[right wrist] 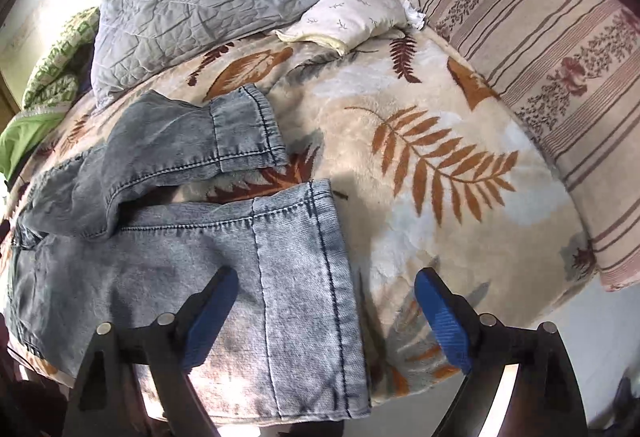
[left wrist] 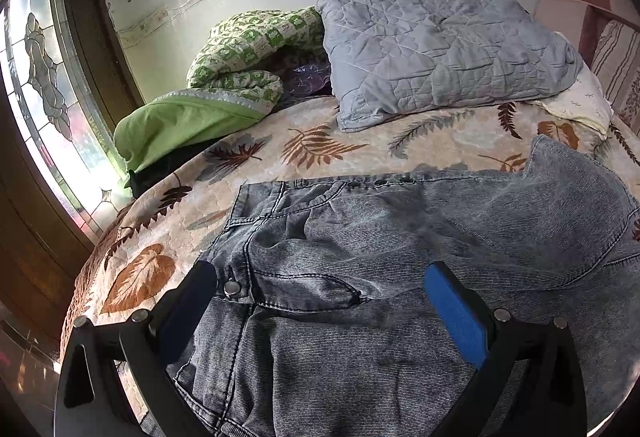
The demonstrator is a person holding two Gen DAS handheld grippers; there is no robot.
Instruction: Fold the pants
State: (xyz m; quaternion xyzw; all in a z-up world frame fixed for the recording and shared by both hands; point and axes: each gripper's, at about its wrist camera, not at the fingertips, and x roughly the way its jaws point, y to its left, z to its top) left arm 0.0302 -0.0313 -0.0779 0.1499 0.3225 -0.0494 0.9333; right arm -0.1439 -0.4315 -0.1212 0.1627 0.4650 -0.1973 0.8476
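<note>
The pants (left wrist: 360,277), grey-blue washed denim, lie spread on the bed (left wrist: 256,157), which is covered by a cream blanket printed with orange and brown leaves. In the left wrist view the waist end fills the lower half of the frame: the waistband with its metal button (left wrist: 231,287) sits at lower left, a front pocket curves just to the right of it, and a fold of denim rises toward the right edge. The left tool (left wrist: 320,279) hangs low over this waist area with its fingers spread wide, one blue pad (left wrist: 456,317) at lower right and the darker one at lower left beside the button; nothing is pinched between them. In the right wrist view the leg ends show: one leg lies flat toward the bottom centre, its hem (right wrist: 320,277) running down the frame, while the other leg is crumpled and bent back at centre left, its cuff (right wrist: 248,129) pointing to the upper middle. The right tool (right wrist: 326,283) is also spread wide, its left finger over the flat leg and its right finger over bare blanket, straddling the hem edge without gripping it. At the top of both views a grey quilted pillow (left wrist: 440,49) rests on the bed, with a green checked quilt (left wrist: 248,49) to its left and a striped cushion (right wrist: 552,77) at the right side of the right wrist view.
</note>
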